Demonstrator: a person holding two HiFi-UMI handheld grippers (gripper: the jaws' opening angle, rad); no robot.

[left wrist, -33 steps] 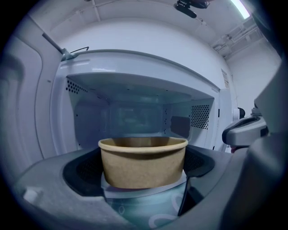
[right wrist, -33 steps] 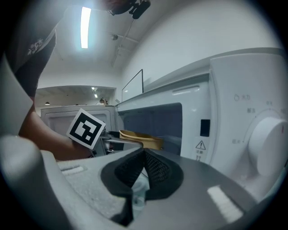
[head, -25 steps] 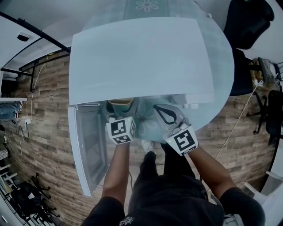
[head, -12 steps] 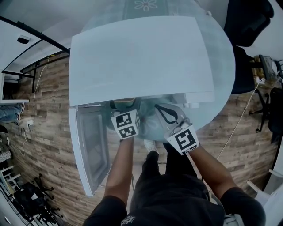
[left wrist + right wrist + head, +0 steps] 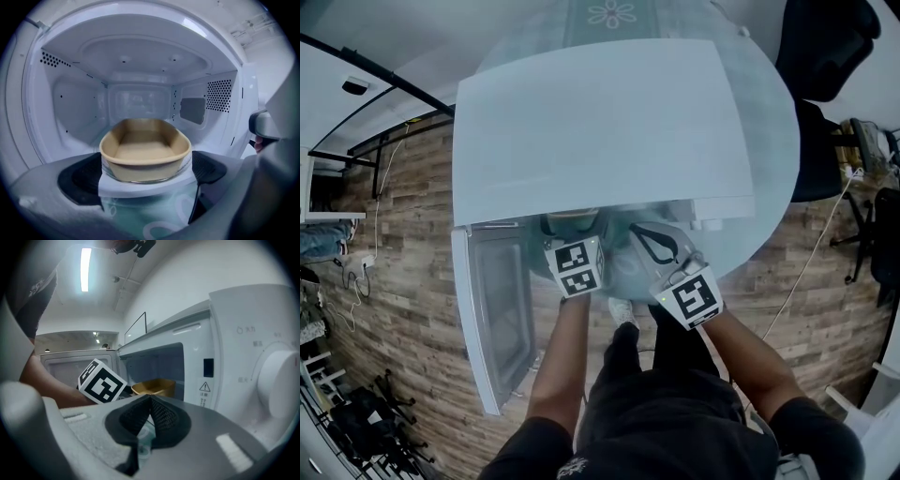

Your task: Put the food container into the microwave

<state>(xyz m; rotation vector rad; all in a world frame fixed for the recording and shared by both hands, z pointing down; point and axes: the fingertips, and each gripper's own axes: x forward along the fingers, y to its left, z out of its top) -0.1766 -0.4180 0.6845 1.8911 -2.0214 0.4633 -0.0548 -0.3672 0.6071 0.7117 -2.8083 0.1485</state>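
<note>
Left gripper view looks straight into the open microwave. The container, a tan oval tub with nothing in it, sits inside on the glass turntable, just behind the white sill. The left gripper is at the mouth of the oven with its jaws spread wide. The black pads stand either side of the sill, nearer the camera than the tub, and they look clear of it, so the tub appears released. A teal cloth shows below between the jaws.

Right gripper view has the right gripper clenched with its pads meeting and nothing between them. It is out in front of the control panel, near the big dial. The left gripper's marker cube and the tub show off to its left.

From the head view, the door hangs open on the person's left. Both grippers are at the front of the oven, the right one apart from the opening.
</note>
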